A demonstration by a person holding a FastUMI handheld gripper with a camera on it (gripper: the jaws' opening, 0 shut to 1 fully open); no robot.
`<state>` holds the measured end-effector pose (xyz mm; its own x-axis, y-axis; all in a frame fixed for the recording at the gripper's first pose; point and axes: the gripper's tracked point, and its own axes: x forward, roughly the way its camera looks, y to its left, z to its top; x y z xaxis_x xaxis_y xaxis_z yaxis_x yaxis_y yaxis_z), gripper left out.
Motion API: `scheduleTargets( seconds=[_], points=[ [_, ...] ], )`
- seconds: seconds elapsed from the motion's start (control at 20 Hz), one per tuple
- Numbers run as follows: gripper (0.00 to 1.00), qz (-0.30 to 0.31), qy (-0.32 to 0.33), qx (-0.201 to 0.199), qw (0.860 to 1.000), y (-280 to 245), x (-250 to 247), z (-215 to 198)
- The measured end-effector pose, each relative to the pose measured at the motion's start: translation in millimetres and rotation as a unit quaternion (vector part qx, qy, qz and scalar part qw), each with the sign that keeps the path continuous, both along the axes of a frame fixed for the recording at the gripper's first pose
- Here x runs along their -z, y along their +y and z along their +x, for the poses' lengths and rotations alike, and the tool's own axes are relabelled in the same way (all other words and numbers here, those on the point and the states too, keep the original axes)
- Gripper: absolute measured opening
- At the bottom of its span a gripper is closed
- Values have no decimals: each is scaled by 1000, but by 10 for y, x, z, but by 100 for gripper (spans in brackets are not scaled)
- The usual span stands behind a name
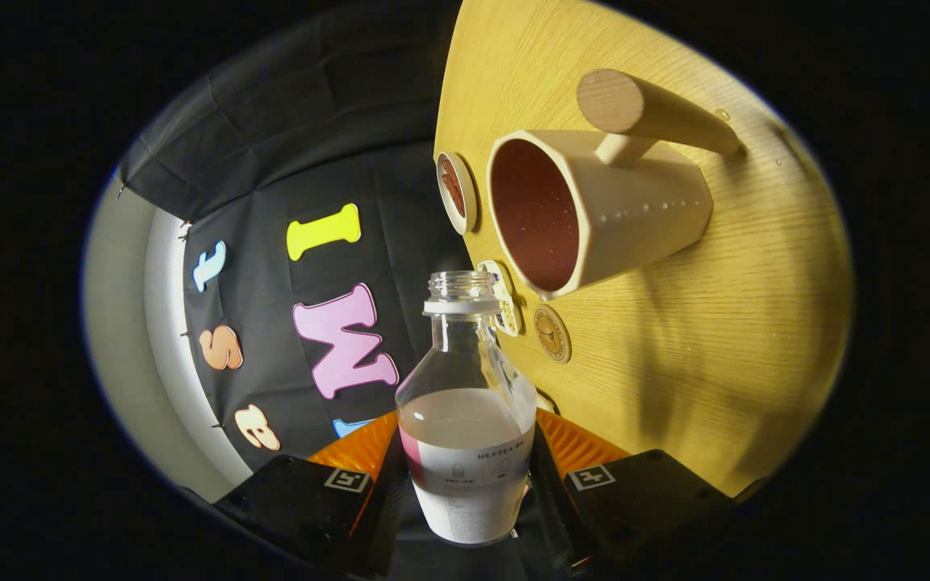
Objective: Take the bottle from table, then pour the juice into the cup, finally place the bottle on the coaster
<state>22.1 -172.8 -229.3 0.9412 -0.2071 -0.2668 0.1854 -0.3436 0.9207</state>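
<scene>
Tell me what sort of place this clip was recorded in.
Likely a staged recording booth, not a home: black cloth wall behind a wooden table holding a cup and coasters. The gripper is shut on an uncapped bottle.

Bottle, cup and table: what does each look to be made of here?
The bottle, gripped between the fingers, looks like clear plastic or glass: see-through wall, threaded open neck, pale juice visible inside. The cup looks like matte cream ceramic, darker reddish inside, with what seems a bare wooden peg handle. The table shows light wood grain, possibly veneer.
</scene>
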Motion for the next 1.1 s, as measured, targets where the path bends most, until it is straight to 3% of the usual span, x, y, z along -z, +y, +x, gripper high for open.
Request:
scheduleTargets(
  seconds=[1.1],
  points=[
    [74,109,-35,115,987,-222,-173,177]
  ],
)
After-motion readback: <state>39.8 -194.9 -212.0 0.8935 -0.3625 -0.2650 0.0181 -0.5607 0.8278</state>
